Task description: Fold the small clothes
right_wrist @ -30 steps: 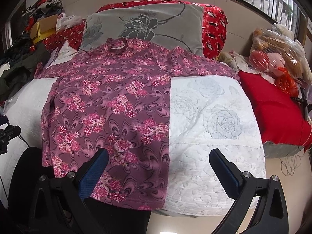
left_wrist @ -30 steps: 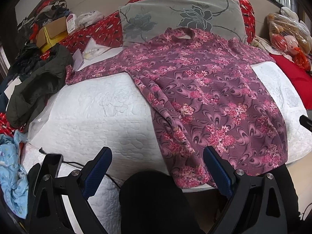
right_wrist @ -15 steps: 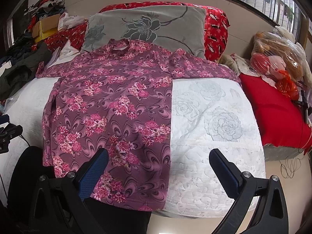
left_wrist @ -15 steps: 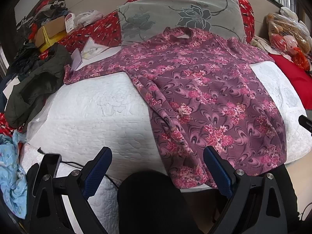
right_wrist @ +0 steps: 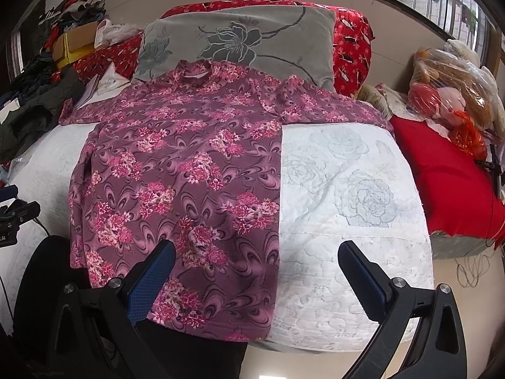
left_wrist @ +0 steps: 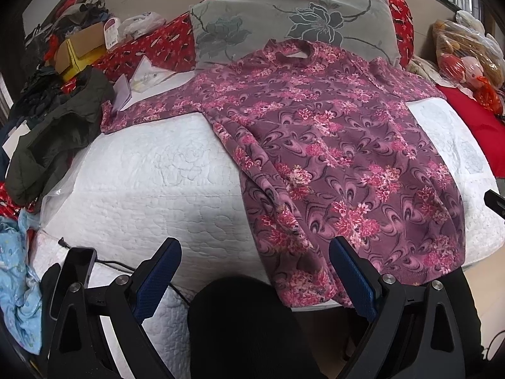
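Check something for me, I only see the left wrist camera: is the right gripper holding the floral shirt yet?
Observer: No. The right gripper is open and empty, hovering over the floral shirt near its hem.
Operator: How does the sleeve on that side lie?
Observer: That sleeve is spread out flat across the white mattress, pointing toward the red cushion.
Operator: Anything on the floor over there?
Observer: A loose coil of cable lies on the floor by the bed's corner.
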